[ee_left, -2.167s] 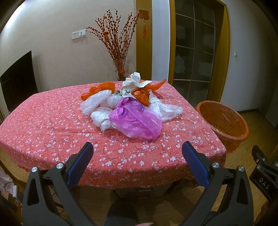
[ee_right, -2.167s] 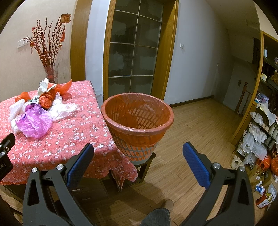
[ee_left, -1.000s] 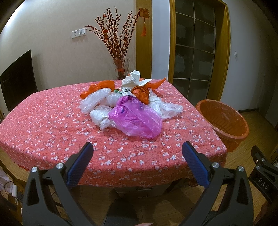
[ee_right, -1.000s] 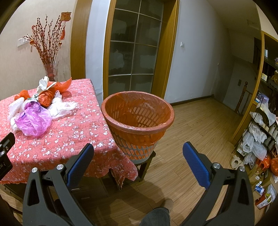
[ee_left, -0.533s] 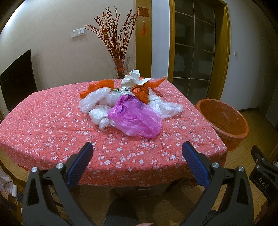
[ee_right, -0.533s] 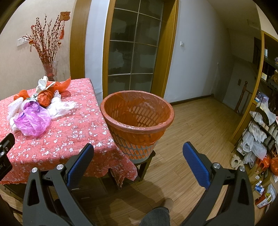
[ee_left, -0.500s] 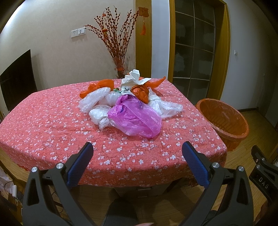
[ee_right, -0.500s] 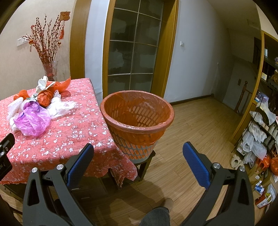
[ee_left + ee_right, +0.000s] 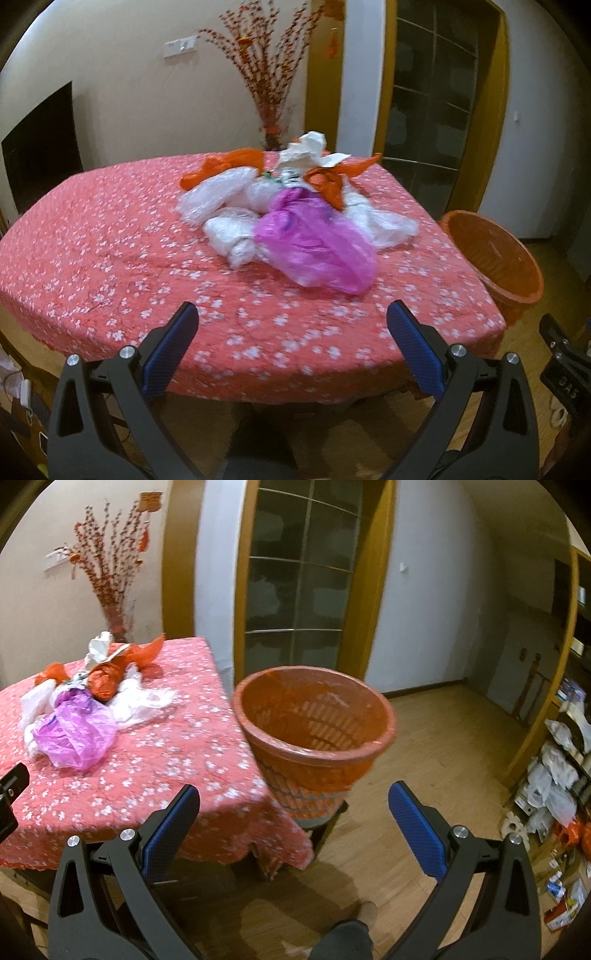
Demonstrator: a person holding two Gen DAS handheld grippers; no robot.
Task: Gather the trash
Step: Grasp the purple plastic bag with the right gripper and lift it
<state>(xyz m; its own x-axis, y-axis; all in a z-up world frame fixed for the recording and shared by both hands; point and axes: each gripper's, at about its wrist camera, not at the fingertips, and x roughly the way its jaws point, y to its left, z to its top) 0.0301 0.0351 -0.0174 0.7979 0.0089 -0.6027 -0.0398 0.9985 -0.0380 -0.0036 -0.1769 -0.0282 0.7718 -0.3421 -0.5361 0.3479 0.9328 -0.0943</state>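
Blurred table, heaped bags, basket partly cut off

Orange basket beside table (bags heaped).

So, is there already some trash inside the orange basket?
No, the orange basket shows only its bare slotted wall inside, and the bags all lie on the table.

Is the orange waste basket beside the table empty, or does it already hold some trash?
Empty as far as can be seen: the right wrist view looks into the orange basket and shows only its bare slatted wall. The very bottom is hidden.
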